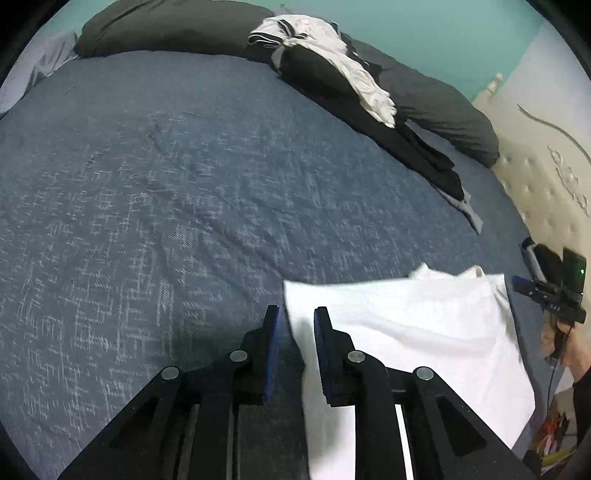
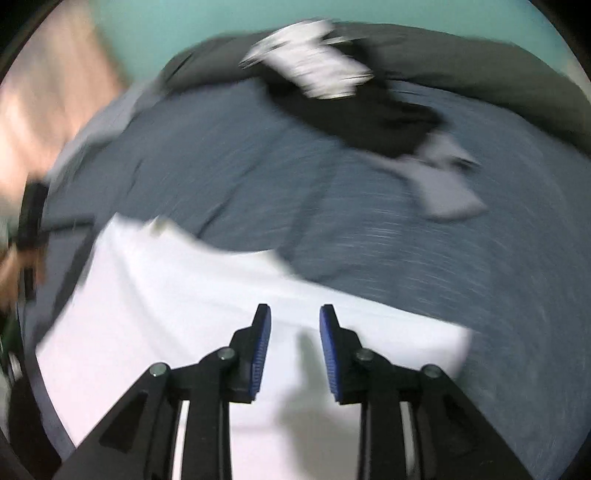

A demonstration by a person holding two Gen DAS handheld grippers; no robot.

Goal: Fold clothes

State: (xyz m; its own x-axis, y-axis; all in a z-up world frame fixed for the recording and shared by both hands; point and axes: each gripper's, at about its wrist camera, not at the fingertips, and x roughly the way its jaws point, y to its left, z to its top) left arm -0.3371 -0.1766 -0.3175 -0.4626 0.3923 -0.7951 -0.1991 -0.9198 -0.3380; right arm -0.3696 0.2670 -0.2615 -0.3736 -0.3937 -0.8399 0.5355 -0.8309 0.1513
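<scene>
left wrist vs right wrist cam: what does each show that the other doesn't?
Left wrist only: the cream tufted headboard, sharp, and the right claw seen from outside.

Right wrist only: a blurred pinkish surface at upper left, and the left claw's dark body at the left edge.

Both: the folded white garment on the blue bedspread, the unfolded clothes pile and dark pillows. Each view's own claw stands open above the garment.

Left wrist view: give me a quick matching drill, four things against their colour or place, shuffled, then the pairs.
Things:
1. white garment
2. bedspread
3. clothes pile
4. right gripper

Descriptions:
A. blue-grey, woven pattern
B. black and white, at the far side of the bed
C. at the right edge, held in a hand
D. flat, just ahead of the left gripper

Pairs: 1-D, 2-A, 3-B, 4-C
</scene>
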